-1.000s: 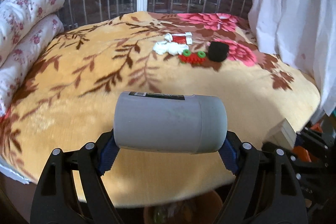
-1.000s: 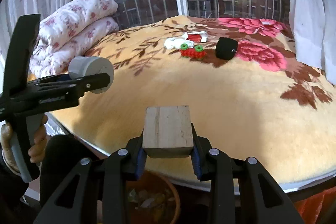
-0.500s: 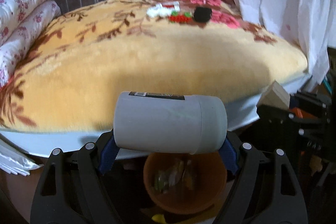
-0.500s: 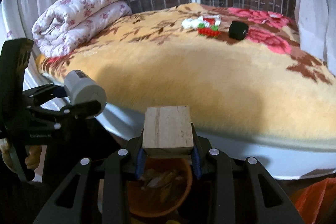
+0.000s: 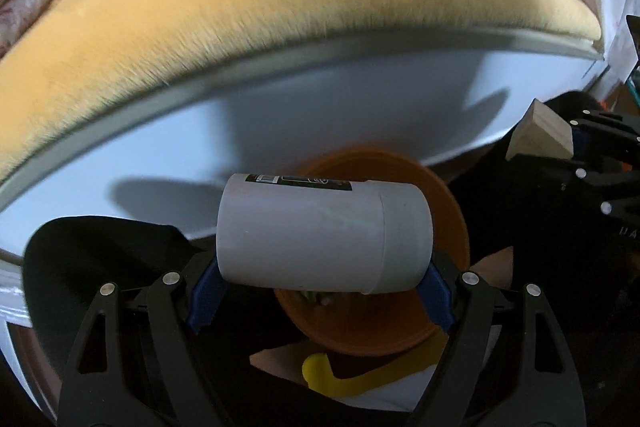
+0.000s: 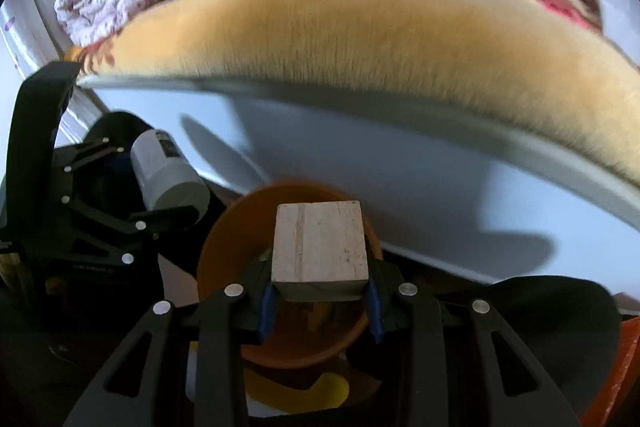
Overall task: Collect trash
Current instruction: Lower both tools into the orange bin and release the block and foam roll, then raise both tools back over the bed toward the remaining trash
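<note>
In the left wrist view, the left gripper [image 5: 324,291] has its jaws pinching 1 grey plastic cylinder [image 5: 324,233] crosswise over 1 round orange bin [image 5: 448,211] just below the pale bed edge [image 5: 280,115], little room between. In the right wrist view, the right gripper [image 6: 320,301] pinches 1 square pale wooden block [image 6: 320,247] above that bin's rim [image 6: 224,239], with the left gripper beside it.

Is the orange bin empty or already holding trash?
Not empty. The orange bin shows some debris inside, under the wooden block; how full, cannot tell, since the block hides most of it.
</note>
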The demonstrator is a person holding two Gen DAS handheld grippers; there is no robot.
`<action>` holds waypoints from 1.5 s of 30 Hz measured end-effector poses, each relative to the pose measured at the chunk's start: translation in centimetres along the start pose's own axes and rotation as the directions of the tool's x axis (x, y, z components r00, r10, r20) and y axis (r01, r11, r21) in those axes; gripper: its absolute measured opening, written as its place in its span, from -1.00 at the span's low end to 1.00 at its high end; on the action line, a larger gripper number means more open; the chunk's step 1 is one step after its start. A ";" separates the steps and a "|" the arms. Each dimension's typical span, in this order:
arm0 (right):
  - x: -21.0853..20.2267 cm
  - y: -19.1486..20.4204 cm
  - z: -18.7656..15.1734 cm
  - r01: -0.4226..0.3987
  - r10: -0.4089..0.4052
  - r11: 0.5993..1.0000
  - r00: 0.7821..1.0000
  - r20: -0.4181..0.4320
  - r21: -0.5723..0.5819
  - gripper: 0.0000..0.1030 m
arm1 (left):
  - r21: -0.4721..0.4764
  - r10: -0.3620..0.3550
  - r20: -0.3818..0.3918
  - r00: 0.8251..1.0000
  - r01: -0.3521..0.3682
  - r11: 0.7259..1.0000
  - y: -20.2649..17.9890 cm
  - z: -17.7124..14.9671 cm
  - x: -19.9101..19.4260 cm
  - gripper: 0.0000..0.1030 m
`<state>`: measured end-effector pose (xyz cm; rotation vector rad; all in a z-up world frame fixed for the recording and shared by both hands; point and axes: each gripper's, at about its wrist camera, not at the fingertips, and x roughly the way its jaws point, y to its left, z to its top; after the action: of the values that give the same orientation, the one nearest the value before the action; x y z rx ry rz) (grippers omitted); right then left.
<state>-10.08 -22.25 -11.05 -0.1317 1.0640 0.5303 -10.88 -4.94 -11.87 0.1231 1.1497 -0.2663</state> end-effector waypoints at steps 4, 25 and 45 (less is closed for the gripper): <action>2.4 0.0 -0.4 -0.013 0.012 1.000 0.998 -0.064 -0.011 -0.32 | 0.004 -0.011 -0.055 0.998 0.011 1.000 0.0 0.0 1.7 0.52; 3.7 -2.2 -1.1 0.038 -0.037 0.999 0.992 -0.119 0.003 0.21 | 0.007 0.002 -0.228 0.974 0.000 1.000 0.9 -0.5 5.0 0.64; -9.2 -10.8 14.1 0.023 -0.063 0.985 0.971 0.229 0.172 0.44 | -0.012 -0.075 0.256 0.964 0.081 0.997 2.2 11.1 -9.0 0.73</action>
<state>2.86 -29.89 2.13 0.0560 0.8686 0.4033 -3.92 -4.14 0.82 0.0224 0.9020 -0.3292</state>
